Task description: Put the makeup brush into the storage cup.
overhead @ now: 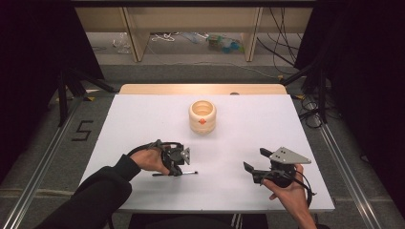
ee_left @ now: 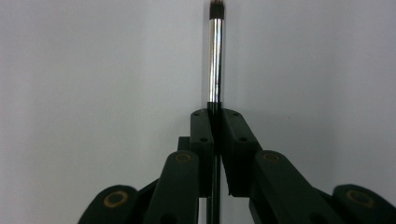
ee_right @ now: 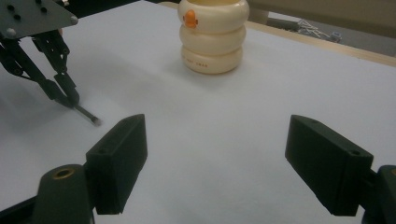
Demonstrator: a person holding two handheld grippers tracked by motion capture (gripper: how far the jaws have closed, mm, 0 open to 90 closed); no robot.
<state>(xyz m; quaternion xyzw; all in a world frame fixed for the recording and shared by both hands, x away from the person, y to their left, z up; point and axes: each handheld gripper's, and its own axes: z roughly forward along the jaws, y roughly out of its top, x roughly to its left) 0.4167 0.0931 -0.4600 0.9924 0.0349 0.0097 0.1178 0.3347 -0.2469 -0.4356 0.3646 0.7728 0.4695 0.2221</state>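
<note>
slim black-and-chrome metal pen [ee_left: 215, 60]: light, stiff, slippery | clamped at its black end between left fingers [ee_left: 201, 135] | right fingers [ee_right: 116, 163] held wide, empty

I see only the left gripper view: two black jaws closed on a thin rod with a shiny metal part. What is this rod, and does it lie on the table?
Observer: In the high view it is a slim brush or pen, dark with a metal section, lying flat on the white table. The left gripper holds it near its middle.
Operator: Is another thing near it?
Observer: Yes, a cream ribbed holder with an orange mark stands upright farther back, apart from the brush.
Operator: And the other gripper?
Observer: The right gripper is off to the right above the table, its jaws wide open with nothing between them.
</note>
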